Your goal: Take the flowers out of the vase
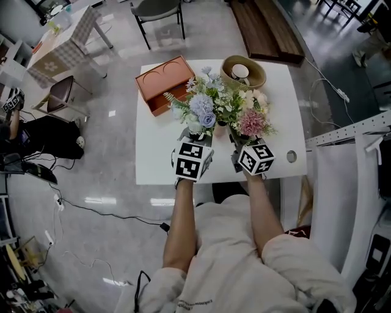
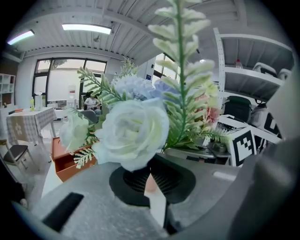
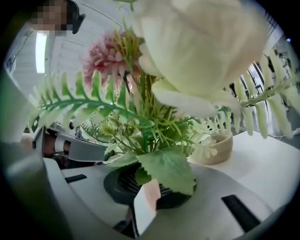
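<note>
Two bunches of artificial flowers stand close together over the white table (image 1: 156, 159). My left gripper (image 1: 194, 139) is shut on the stems of the blue-and-white bunch (image 1: 201, 110). In the left gripper view its white rose (image 2: 133, 131) fills the space right above the closed jaws of this gripper (image 2: 151, 180). My right gripper (image 1: 236, 140) is shut on the stems of the pink-and-cream bunch (image 1: 250, 121). A green leaf (image 3: 166, 171) and fern fronds rise straight out of the jaws of the right gripper (image 3: 147, 187). I see no vase in any view; the stem ends are hidden.
An orange tray (image 1: 164, 82) lies at the table's far left. A woven basket (image 1: 243, 72) holding a cup sits at the far right, also in the right gripper view as the basket (image 3: 220, 145). A round hole (image 1: 291, 156) is near the table's right front. A chair (image 1: 156, 12) stands beyond the table.
</note>
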A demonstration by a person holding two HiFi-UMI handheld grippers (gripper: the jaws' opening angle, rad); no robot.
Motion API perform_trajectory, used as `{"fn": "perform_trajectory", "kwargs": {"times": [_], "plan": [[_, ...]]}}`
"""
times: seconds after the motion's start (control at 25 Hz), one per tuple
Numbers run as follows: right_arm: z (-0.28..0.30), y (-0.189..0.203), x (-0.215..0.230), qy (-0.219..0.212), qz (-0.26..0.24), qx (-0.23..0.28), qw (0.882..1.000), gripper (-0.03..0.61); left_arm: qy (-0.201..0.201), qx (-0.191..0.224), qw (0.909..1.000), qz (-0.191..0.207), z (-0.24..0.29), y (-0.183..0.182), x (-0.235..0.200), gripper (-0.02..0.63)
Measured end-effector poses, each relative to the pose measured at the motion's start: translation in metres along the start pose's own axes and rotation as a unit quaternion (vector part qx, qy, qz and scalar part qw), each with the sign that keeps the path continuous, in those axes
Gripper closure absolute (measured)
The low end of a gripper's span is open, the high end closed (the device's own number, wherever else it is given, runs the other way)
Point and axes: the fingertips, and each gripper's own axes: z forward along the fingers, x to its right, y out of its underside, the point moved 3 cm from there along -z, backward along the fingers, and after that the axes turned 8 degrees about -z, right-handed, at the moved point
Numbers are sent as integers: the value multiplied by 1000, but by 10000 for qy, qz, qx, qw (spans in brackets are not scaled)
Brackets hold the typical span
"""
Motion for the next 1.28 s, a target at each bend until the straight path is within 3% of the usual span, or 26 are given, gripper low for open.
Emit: {"fn": "perform_trajectory", "kwargs": {"times": [0.4, 1.28], "plan": [[-1, -8, -2, 211, -79, -14, 9997, 541, 61, -73, 9989, 451, -3, -2, 8, 604], [-6, -28, -2, 474, -120, 84, 9988, 543, 352, -202, 9969, 674, -10, -1, 22, 604]]}}
